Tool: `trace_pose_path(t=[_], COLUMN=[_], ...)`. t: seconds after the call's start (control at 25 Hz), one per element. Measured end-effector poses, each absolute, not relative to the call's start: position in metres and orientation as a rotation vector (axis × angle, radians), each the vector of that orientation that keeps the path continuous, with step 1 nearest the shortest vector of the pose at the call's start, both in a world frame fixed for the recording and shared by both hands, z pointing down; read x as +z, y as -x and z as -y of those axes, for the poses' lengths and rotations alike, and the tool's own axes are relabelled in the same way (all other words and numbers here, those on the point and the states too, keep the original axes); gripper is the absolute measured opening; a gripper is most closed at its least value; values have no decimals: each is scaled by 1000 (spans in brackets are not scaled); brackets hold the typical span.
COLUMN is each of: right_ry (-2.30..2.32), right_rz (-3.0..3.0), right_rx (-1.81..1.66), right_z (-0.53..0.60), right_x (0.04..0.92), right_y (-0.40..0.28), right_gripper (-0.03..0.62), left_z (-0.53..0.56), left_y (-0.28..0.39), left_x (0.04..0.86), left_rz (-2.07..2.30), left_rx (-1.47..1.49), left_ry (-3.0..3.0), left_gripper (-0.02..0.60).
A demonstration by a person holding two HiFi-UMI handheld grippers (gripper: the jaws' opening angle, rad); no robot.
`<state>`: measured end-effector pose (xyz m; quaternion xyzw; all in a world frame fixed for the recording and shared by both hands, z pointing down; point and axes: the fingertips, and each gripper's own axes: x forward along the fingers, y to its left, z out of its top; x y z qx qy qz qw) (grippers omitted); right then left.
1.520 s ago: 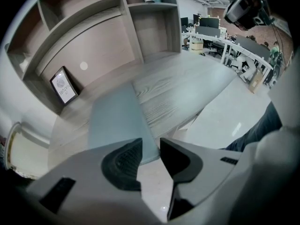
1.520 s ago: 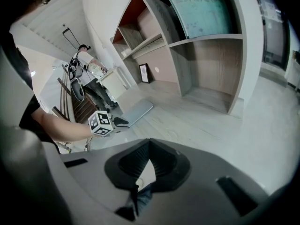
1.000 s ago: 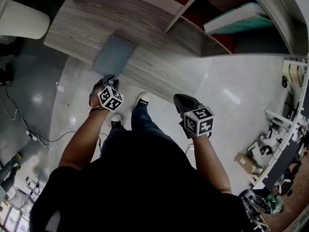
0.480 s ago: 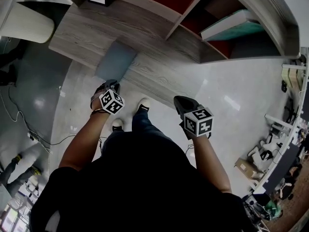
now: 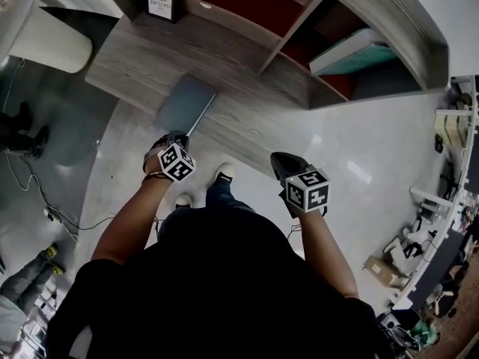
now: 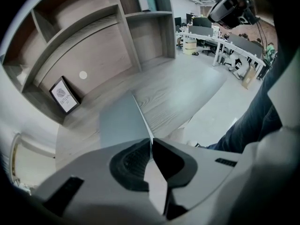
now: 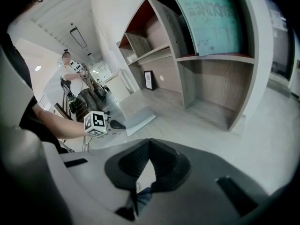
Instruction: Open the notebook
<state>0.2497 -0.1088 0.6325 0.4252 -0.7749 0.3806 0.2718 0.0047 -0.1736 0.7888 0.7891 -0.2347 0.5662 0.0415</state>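
1. Grey notebook (image 5: 183, 105) lay on the wood ledge (image 5: 247, 99) of a shelf unit, near its front edge, cover raised a bit.
2. L gripper (image 5: 178, 135) pointed steeply down at the near corner. Its jaws had just been closing & were clamped on the thin cover edge.
3. R gripper (image 5: 283, 159) hung well apart over the floor, jaws together, nothing betw. them.
4. Only the L gripper view showed the cover edge running into the jaws.
5. Teal board (image 5: 367, 51) sat tilted in one compartment. Framed sign (image 5: 159, 2) stood at the ledge's back.

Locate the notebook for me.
Head view: the notebook lies at the left on the wooden ledge, near its front edge, ahead of the left tool, whose jaws have just been closing on its cover.
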Motion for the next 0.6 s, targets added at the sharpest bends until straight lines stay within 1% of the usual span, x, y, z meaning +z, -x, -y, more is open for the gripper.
trace_pose_path(t=[0.6], right_ry=[-1133], right_rz=[2118], right_rx=[1001], right_z=[117], right_x=[623], right_y=[-233], right_gripper=[2], left_z=[186], left_y=[12], left_x=[757], left_rz=[762], left_rx=[1680], left_ry=[-2426], left_gripper=[21])
